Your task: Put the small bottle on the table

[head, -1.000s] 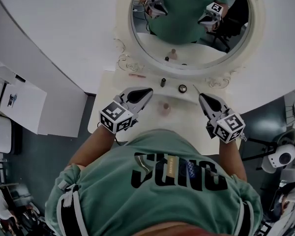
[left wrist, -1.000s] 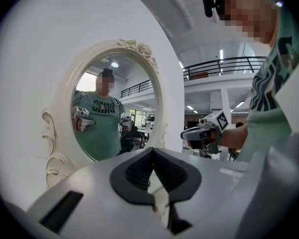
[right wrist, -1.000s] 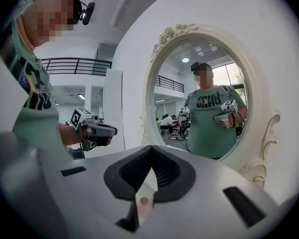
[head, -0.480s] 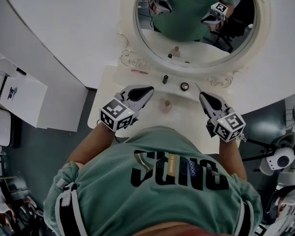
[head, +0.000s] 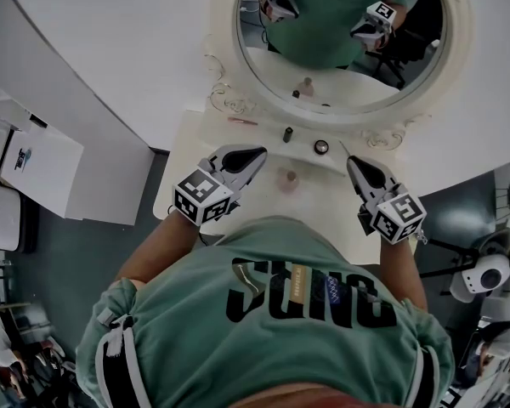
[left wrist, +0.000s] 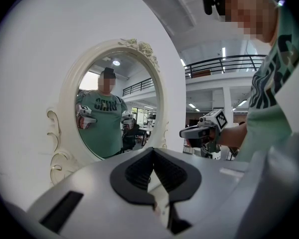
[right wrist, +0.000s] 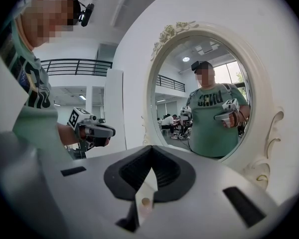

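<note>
A small pink bottle stands upright on the white dressing table, between my two grippers and touched by neither. The left gripper hovers to the bottle's left, jaws shut and empty; in its own view the tips meet, pointing at the mirror. On the bottle's right the right gripper is held the same way, shut with nothing between its tips. Through the slot under the right jaws a pinkish round cap shows.
An oval mirror in an ornate white frame stands at the table's back. In front of it sit a small dark bottle, a round jar and a thin pink stick. A white cabinet stands left.
The head view has shifted slightly. Both grippers and the pink bottle keep their places.
</note>
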A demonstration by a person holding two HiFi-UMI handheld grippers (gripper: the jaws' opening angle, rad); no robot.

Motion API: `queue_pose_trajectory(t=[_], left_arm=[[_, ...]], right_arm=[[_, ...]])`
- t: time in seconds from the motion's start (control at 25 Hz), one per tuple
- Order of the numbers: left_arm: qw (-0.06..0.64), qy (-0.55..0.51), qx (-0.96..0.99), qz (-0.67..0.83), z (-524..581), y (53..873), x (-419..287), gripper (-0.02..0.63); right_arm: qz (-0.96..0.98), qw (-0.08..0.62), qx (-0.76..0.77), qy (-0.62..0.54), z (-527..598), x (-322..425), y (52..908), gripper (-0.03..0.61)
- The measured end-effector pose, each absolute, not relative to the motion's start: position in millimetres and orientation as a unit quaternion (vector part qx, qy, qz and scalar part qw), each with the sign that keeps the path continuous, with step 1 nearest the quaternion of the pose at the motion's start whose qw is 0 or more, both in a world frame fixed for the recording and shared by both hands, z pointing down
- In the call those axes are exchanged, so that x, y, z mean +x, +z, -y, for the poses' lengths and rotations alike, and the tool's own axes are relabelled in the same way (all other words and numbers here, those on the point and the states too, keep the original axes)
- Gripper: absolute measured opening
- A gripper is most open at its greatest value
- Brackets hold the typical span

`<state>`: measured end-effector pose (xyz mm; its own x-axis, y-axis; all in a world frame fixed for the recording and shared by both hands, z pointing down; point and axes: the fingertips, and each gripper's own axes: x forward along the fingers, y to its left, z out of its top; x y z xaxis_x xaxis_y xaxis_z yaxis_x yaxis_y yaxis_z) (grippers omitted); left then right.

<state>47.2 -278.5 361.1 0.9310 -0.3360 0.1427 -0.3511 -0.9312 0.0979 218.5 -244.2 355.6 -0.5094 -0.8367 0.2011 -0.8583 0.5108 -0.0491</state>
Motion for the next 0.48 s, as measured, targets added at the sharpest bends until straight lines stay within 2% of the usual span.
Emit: queue_pose_trajectory(t=[0.48], left_arm=[[0.061, 0.062, 0.981, 0.176, 276.5, 363.4, 47.2, 0.009]], right_arm=[[0.862, 0.090, 0.494, 0.066, 240.9, 220.4, 357.3, -0.006]])
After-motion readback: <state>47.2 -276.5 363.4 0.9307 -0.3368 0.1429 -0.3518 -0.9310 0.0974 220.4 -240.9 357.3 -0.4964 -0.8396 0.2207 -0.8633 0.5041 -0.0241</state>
